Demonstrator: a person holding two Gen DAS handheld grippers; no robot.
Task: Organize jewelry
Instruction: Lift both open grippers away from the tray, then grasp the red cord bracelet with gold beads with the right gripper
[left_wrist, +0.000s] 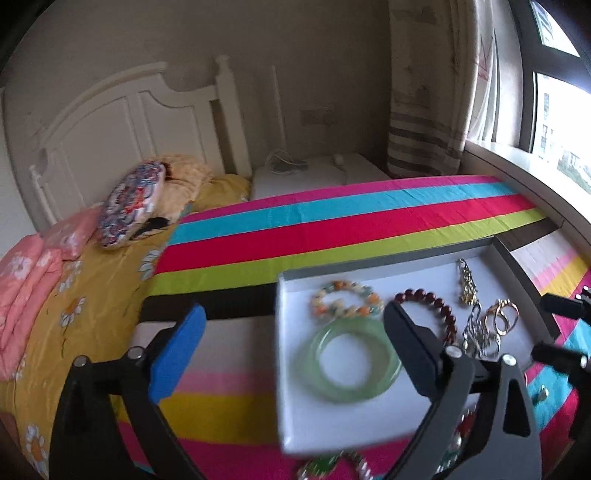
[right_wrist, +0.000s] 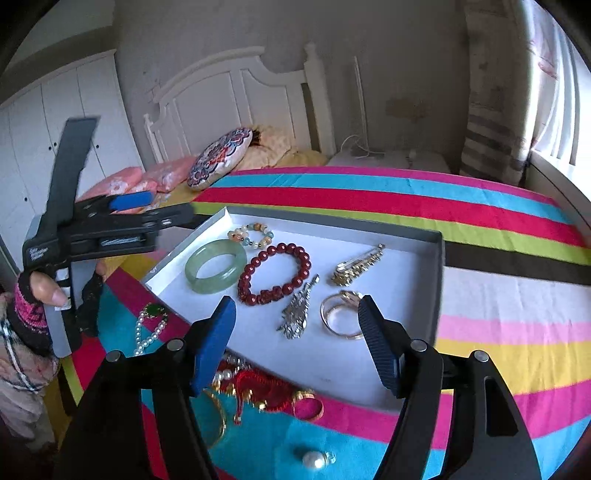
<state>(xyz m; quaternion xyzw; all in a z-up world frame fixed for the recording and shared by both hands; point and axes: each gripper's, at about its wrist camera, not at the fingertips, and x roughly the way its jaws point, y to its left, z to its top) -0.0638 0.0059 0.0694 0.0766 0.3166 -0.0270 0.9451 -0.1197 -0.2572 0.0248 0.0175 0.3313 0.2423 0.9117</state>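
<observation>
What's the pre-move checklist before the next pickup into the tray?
1. Left gripper open, nothing between its jaws: ok.
2. Right gripper open, nothing held: ok.
3. Green bangle lying flat in white tray: ok.
4. Free tray floor for another piece, front area bare: ok.
5. Loose pieces left on the bedspread, pearl necklace and pearl ring outside the tray: not ok.
6. Red tassel pile free of tangles: cannot tell.

A striped bed (right_wrist: 480, 206) carries a jewelry tray (right_wrist: 439, 280) and loose pieces (right_wrist: 266, 391).
</observation>
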